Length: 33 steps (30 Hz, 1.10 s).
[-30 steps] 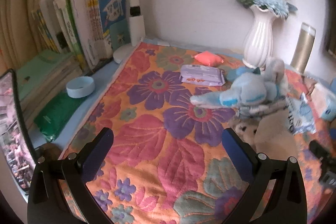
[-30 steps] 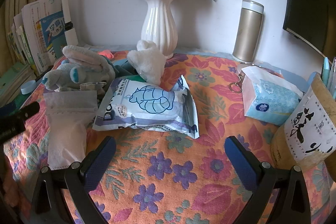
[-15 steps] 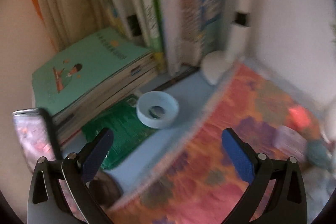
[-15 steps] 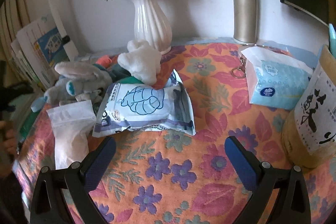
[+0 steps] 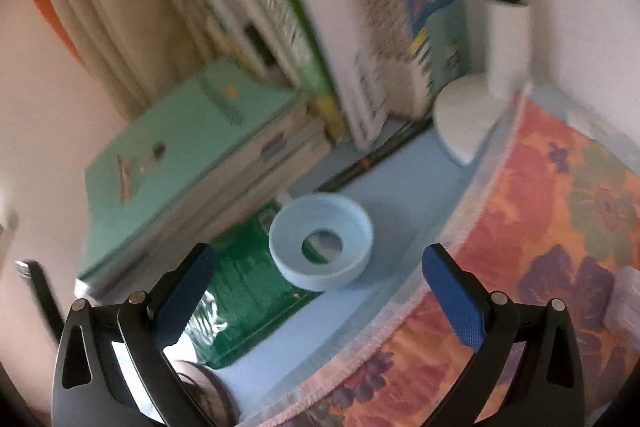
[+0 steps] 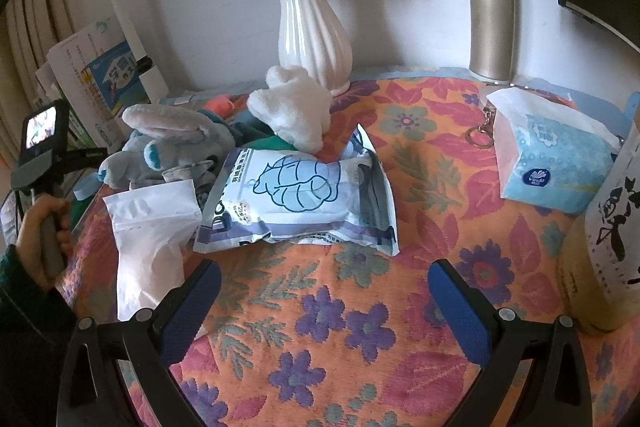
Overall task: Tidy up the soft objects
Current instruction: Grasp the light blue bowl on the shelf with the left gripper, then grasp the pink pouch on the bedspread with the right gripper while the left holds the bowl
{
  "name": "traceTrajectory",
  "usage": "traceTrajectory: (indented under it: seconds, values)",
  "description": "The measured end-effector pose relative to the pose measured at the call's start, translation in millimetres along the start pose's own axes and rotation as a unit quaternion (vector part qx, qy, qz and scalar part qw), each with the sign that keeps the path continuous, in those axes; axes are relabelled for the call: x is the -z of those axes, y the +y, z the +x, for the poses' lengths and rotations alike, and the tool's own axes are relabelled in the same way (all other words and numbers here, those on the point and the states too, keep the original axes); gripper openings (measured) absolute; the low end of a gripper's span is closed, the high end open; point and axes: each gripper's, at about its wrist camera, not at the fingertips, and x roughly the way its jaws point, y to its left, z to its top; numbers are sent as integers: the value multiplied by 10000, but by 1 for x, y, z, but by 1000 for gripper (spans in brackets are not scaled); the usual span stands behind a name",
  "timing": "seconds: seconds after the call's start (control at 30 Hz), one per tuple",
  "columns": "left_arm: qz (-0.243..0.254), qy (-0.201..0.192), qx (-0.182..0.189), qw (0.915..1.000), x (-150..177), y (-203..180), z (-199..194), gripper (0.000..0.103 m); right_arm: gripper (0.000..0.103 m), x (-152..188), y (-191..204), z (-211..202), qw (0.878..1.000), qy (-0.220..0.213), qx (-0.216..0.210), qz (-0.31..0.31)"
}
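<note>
In the right wrist view a pile of soft things lies on the floral cloth (image 6: 360, 307): a grey-blue plush rabbit (image 6: 168, 147), a white plush toy (image 6: 296, 111), a blue-and-white soft pack (image 6: 304, 199) and a white pouch (image 6: 152, 239). My right gripper (image 6: 324, 303) hovers open just in front of the soft pack, holding nothing. My left gripper (image 5: 320, 291) is open and empty, pointing at the table's left corner, where a green packet (image 5: 248, 287) lies under a light blue ring (image 5: 320, 239).
A white vase (image 6: 312, 39) with flowers stands behind the pile, a gold flask (image 6: 492, 19) to its right. A blue tissue pack (image 6: 552, 155) and a printed bag (image 6: 608, 247) sit at the right. Books (image 5: 192, 163) and a lamp base (image 5: 468, 123) crowd the left corner.
My left gripper has swung left from the plush pile to the corner with the books and blue ring, and moved closer. My right gripper has drifted slightly toward the pile.
</note>
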Motion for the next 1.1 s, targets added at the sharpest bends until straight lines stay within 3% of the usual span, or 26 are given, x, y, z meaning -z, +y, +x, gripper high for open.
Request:
traceTrajectory:
  seconds: [0.17,0.37,0.4,0.47,0.5,0.6,0.7,0.83,0.9,1.1]
  values:
    - [-318,323,-185,9988,-1,13,28,103,103,-1,-1,2,10000,37,-7,34]
    - [-255,466,116,9985,-2,12,45,102,103,-1,-3,4,10000,70,-7,47]
    - [-228,463,184,9985,-3,12,45,100,103,-2,-4,5,9999,93,-23,69]
    - [-163,379,330,9986,-5,11,44,81,103,-1,-7,5,9999,106,-50,126]
    - [-119,329,369,9987,-5,9,43,64,103,-2,-9,5,9998,103,-63,165]
    - [-56,226,548,9982,-2,8,40,63,103,-2,-12,5,9996,100,-72,257]
    - [-120,-187,883,9958,0,15,19,63,103,0,-13,2,9995,57,-50,298]
    - [27,-670,1645,9841,8,16,-28,63,103,0,-9,-10,9996,-196,-2,224]
    - [160,-690,2348,9695,19,14,-52,63,103,-5,-3,-19,9997,-197,-10,117]
    - [698,-597,3352,9376,59,-7,-91,63,103,-66,51,-60,9955,-306,-466,-767]
